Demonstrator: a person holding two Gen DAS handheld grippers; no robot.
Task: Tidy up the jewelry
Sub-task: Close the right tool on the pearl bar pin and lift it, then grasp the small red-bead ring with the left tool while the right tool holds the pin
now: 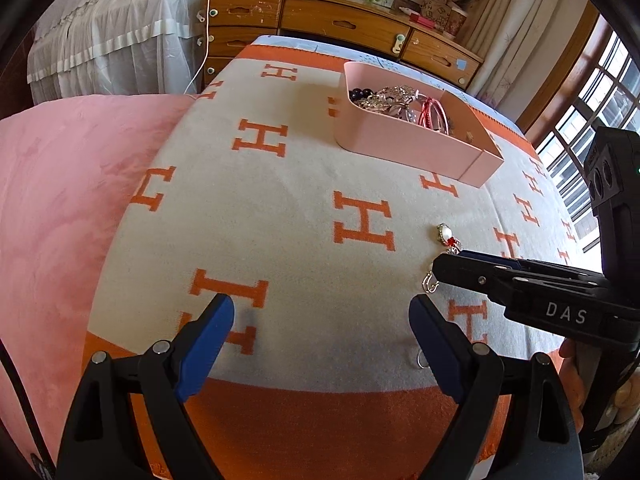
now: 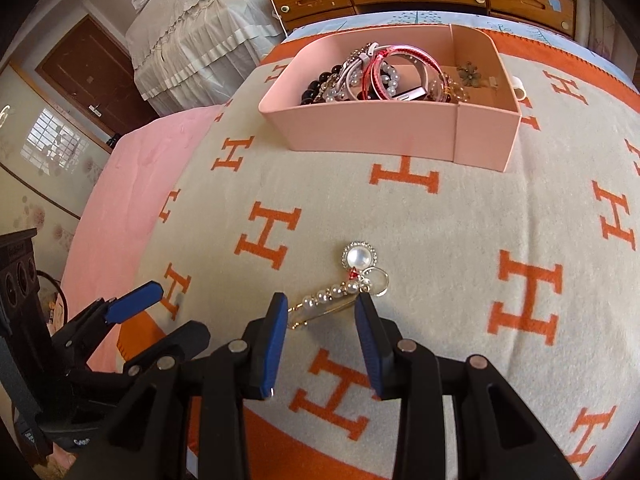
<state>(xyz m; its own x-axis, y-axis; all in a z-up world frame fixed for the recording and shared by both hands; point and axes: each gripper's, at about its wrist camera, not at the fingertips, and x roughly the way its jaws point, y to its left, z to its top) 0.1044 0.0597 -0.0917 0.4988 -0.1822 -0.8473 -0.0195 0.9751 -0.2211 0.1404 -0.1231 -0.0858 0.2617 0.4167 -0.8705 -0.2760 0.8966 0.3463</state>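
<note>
A pearl brooch pin [image 2: 360, 257] with a string of small pearls, a gold pin and silver rings lies on the H-patterned blanket [image 2: 440, 232]. My right gripper [image 2: 321, 300] stands low over it, jaws partly apart, with the gold pin lying between the blue pads; no squeeze shows. In the left wrist view the right gripper [image 1: 440, 262] covers part of the brooch [image 1: 445, 234]. My left gripper [image 1: 322, 304] is wide open over bare blanket, to the left. A pink box [image 2: 372, 128] holding several bracelets and beads stands farther back.
A small silver loop [image 1: 422, 360] lies by my left gripper's right finger. Pink bedding [image 1: 60, 200] borders the blanket on the left. A wooden dresser [image 1: 344, 20] stands beyond the bed, with windows at the right.
</note>
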